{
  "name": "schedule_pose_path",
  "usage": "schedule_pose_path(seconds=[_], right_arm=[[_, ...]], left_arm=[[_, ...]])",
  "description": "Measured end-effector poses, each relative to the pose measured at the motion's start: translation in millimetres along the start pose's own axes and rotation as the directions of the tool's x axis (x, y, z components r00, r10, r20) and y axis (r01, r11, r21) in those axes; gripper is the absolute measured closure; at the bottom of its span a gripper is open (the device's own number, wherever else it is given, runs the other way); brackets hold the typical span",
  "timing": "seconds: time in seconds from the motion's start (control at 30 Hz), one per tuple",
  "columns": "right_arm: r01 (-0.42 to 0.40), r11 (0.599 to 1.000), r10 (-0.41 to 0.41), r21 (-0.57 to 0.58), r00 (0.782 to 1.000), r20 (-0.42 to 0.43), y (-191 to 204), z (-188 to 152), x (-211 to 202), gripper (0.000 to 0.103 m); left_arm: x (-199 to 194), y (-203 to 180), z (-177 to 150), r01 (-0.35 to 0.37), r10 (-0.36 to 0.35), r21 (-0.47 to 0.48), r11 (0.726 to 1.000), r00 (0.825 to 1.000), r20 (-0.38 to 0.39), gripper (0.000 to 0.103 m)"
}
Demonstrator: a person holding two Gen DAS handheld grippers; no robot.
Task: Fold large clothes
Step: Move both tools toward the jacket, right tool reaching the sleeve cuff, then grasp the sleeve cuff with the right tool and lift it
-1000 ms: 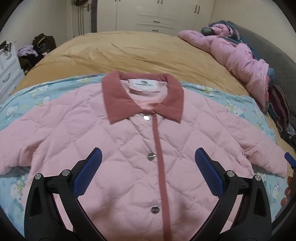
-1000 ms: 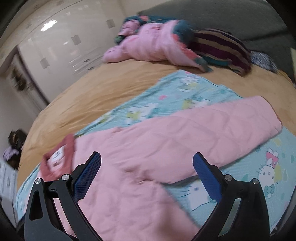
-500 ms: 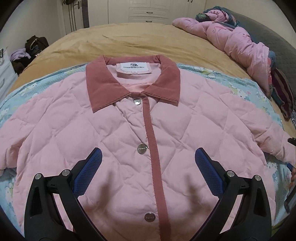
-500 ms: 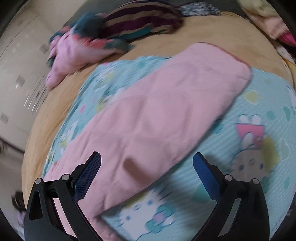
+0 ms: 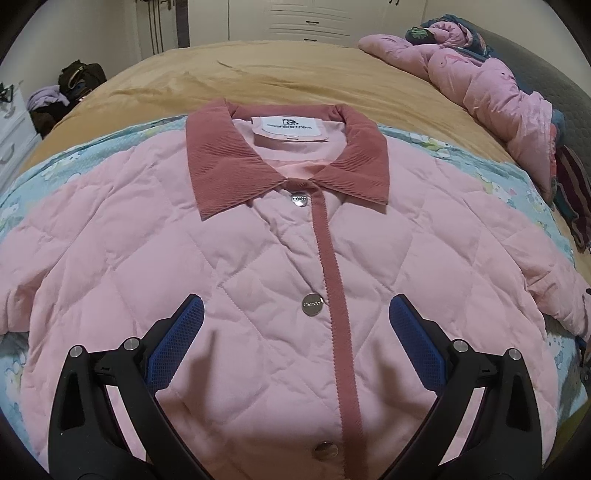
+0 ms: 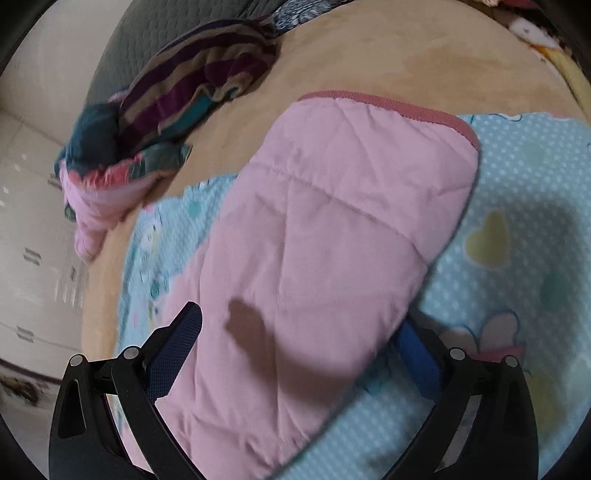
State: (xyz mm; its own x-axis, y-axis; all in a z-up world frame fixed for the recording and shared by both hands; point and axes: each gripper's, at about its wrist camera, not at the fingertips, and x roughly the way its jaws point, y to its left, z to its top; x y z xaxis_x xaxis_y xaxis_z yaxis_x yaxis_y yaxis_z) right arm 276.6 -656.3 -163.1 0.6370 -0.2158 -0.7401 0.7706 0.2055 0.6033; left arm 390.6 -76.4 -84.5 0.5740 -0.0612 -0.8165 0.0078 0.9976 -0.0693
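A pink quilted jacket (image 5: 229,266) with a dusty-red corduroy collar (image 5: 221,162) and snap buttons lies flat, front up, on a light blue cartoon-print blanket (image 5: 74,162). My left gripper (image 5: 295,332) hovers open over the jacket's chest, straddling the button placket. In the right wrist view the jacket's sleeve (image 6: 314,240) stretches toward its red-edged cuff (image 6: 406,107). My right gripper (image 6: 299,339) is open, low over the sleeve, with one finger on each side of it; the right pad (image 6: 417,354) is partly hidden behind the sleeve's edge.
A tan bedspread (image 5: 280,77) covers the bed. A pile of pink and striped clothes (image 5: 491,92) lies along the right side by the grey headboard (image 6: 155,48). White wardrobes (image 5: 295,18) stand behind; a dresser and bags (image 5: 77,81) are at the left.
My right gripper has swung along the sleeve toward the cuff and dropped close, so the sleeve now lies between its fingers. My left gripper has shifted over the jacket's chest and stayed open.
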Motion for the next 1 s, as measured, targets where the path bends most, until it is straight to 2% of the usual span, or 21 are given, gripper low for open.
schedule_pose_path(seconds=[0.03, 0.07, 0.13, 0.17, 0.3, 0.53, 0.6, 0.7, 0.9, 0.93, 1.0], right_arm=[[-0.016, 1.0, 0.016, 0.013, 1.0, 0.004, -1, 1, 0, 0.008], [-0.032, 0.999, 0.032, 0.03, 0.999, 0.009, -3, 3, -1, 0.016], [-0.069, 0.997, 0.068, 0.034, 0.998, 0.019, -4, 7, -2, 0.046], [-0.11, 0.994, 0.11, 0.009, 0.994, 0.021, -2, 8, -4, 0.067], [-0.214, 0.97, 0.219, -0.114, 0.975, 0.035, 23, 9, -23, 0.084], [-0.366, 0.862, 0.385, -0.35, 0.923, -0.015, 101, -17, -75, 0.085], [-0.404, 0.814, 0.426, -0.418, 0.904, -0.045, 127, -31, -90, 0.086], [-0.453, 0.738, 0.479, -0.5, 0.874, -0.085, 160, -52, -108, 0.086], [-0.495, 0.598, 0.519, -0.63, 0.839, -0.167, 211, -107, -142, 0.086], [-0.505, 0.561, 0.526, -0.655, 0.829, -0.189, 221, -120, -149, 0.086], [-0.516, 0.514, 0.534, -0.686, 0.818, -0.214, 232, -141, -158, 0.086]], left_arm=[[-1, 0, 1, 0.0, 0.0, -0.001, 1.0, 1.0, 0.002, 0.009], [-4, 0, 2, -0.001, 0.001, -0.002, 1.0, 1.0, 0.005, 0.009], [-10, 0, 5, 0.005, -0.006, 0.004, 1.0, 1.0, 0.007, 0.009], [-13, 1, 8, 0.011, -0.011, 0.009, 1.0, 1.0, 0.007, 0.009], [-38, 12, 18, -0.015, 0.015, 0.006, 1.0, 0.999, 0.043, 0.009], [-68, 40, 23, -0.052, 0.056, -0.055, 0.997, 0.997, 0.06, 0.009], [-79, 50, 25, -0.042, 0.047, -0.074, 0.996, 0.997, 0.066, 0.009], [-94, 59, 26, -0.066, 0.073, -0.075, 0.995, 0.993, 0.09, 0.009], [-122, 81, 38, -0.048, 0.064, -0.129, 0.991, 0.991, 0.12, 0.009], [-127, 82, 40, -0.049, 0.066, -0.129, 0.99, 0.989, 0.13, 0.009], [-141, 85, 47, -0.046, 0.067, -0.133, 0.99, 0.985, 0.16, 0.009]])
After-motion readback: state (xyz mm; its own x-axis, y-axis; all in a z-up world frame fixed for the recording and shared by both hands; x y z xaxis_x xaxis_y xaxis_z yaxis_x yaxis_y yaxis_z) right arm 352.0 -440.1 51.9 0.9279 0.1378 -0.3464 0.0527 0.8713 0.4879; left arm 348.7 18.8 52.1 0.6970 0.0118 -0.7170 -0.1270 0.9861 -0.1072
